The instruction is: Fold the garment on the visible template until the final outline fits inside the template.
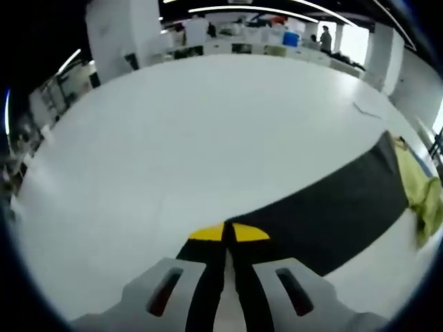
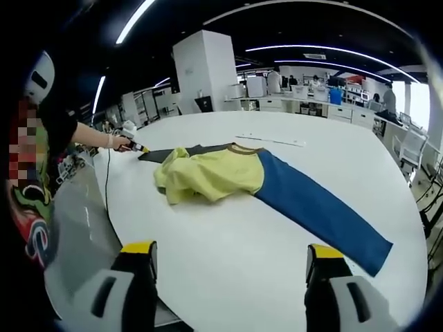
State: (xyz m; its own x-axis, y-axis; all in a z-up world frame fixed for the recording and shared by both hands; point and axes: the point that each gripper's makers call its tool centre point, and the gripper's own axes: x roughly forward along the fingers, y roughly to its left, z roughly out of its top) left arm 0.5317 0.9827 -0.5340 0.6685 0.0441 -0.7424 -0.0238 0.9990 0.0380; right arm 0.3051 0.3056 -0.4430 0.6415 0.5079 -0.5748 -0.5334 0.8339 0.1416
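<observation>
One garment [image 2: 228, 173], yellow and blue; one dark template [image 1: 332, 214]; one white table [image 1: 208, 138]; two grippers [image 1: 228, 238] [image 2: 232, 259]

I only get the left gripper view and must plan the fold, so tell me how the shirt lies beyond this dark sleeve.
Observer: In the right gripper view, the shirt's yellow body lies bunched up on the white table, not flat.
Operator: Report the other sleeve.
Observer: A blue sleeve stretches straight out from the body, on the side away from the dark sleeve.
Operator: Check the right tongs.
Observer: The right tongs are open and hold nothing, short of the shirt.
</observation>
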